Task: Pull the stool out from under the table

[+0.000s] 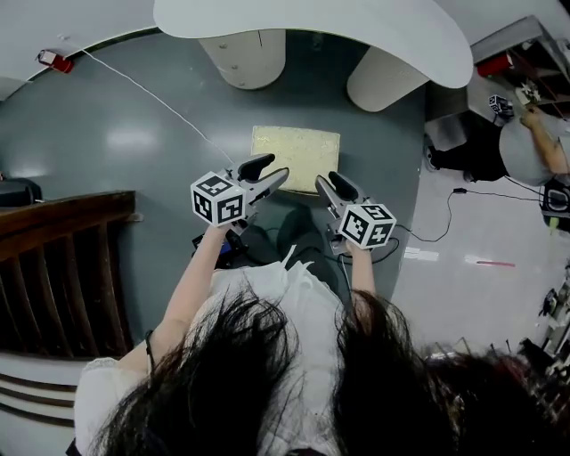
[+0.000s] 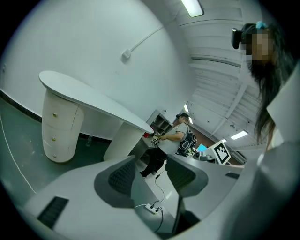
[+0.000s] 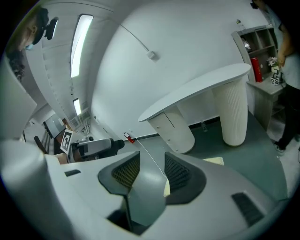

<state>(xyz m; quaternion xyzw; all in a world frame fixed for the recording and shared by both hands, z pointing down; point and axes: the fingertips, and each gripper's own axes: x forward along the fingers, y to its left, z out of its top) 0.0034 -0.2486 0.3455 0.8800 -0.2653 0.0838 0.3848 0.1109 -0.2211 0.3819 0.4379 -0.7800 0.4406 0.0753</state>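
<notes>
Evidently the stool (image 1: 296, 158) already stands clear of the white surface (image 1: 312, 27), so the left gripper (image 1: 272, 169) and right gripper (image 1: 331, 183) hover above it, jaws part-spread, holding nothing.

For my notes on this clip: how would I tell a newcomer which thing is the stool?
Find the big white curved tabletop on two pale round pedestals. On the grey-green floor just in front of it stands the stool with a square cream seat. Nothing else on that floor is square and cream.
</notes>
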